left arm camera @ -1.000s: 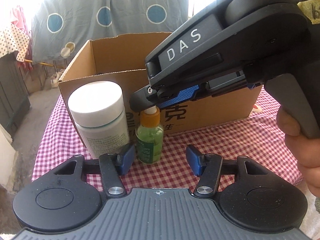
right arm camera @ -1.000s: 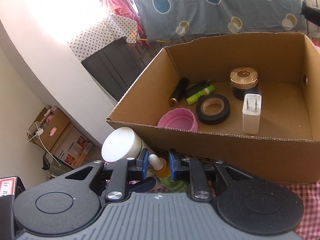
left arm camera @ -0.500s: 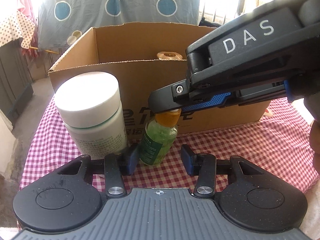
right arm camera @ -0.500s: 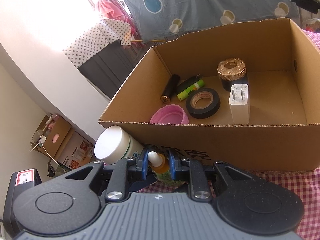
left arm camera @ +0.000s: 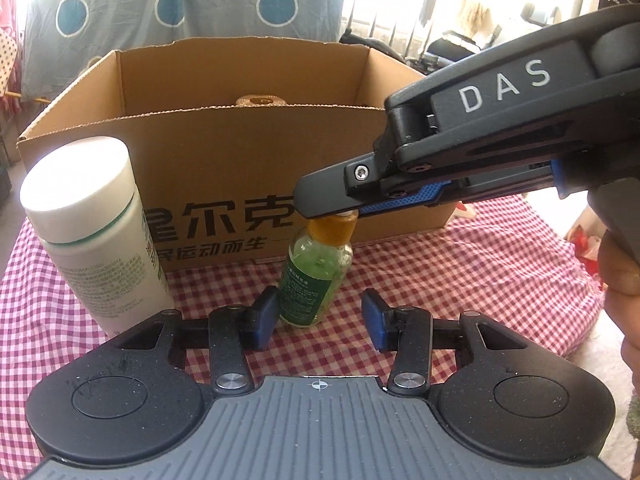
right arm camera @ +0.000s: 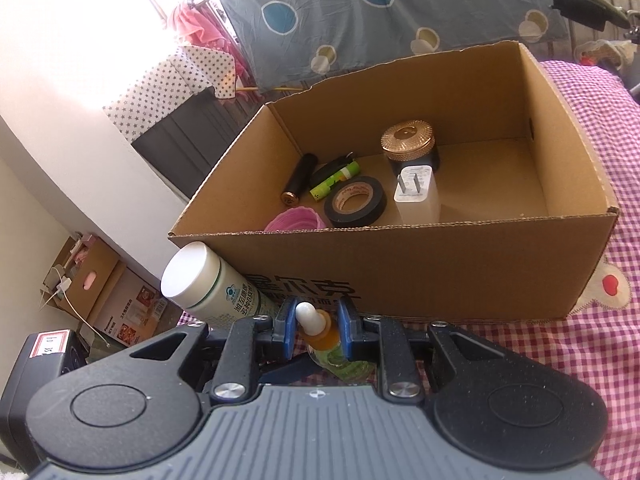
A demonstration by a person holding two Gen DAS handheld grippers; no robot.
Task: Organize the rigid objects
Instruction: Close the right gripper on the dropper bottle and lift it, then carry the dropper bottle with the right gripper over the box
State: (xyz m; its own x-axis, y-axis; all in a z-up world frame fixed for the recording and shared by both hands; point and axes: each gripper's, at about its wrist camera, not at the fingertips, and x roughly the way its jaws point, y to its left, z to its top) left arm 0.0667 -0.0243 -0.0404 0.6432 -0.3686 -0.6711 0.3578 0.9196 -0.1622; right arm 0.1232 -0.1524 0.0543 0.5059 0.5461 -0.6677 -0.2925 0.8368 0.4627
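Note:
A small green bottle (left arm camera: pixel 316 276) with an orange cap stands tilted on the checked cloth in front of the cardboard box (left arm camera: pixel 224 160). My right gripper (right arm camera: pixel 316 330) is shut on its cap and white dropper tip (right arm camera: pixel 307 314); in the left wrist view the right gripper (left arm camera: pixel 336 216) reaches in from the right. Below it, my left gripper (left arm camera: pixel 319 318) is open around the bottle's base, the left pad close beside it and the right pad clear of it. A tall white bottle (left arm camera: pixel 92 232) stands upright at the left.
The box (right arm camera: pixel 400 264) holds a gold-lidded jar (right arm camera: pixel 408 140), a white charger (right arm camera: pixel 416 196), a black tape roll (right arm camera: pixel 354 200), a green tube (right arm camera: pixel 334 178), a black cylinder (right arm camera: pixel 298 178) and a pink cup (right arm camera: pixel 294 220). A hand (left arm camera: pixel 620 280) grips the right handle. Checked cloth (left arm camera: pixel 460 280) covers the table.
The left jaws have narrowed. The right gripper and the green bottle have shifted to the right in the left wrist view, away from the white bottle, and the bottle now leans.

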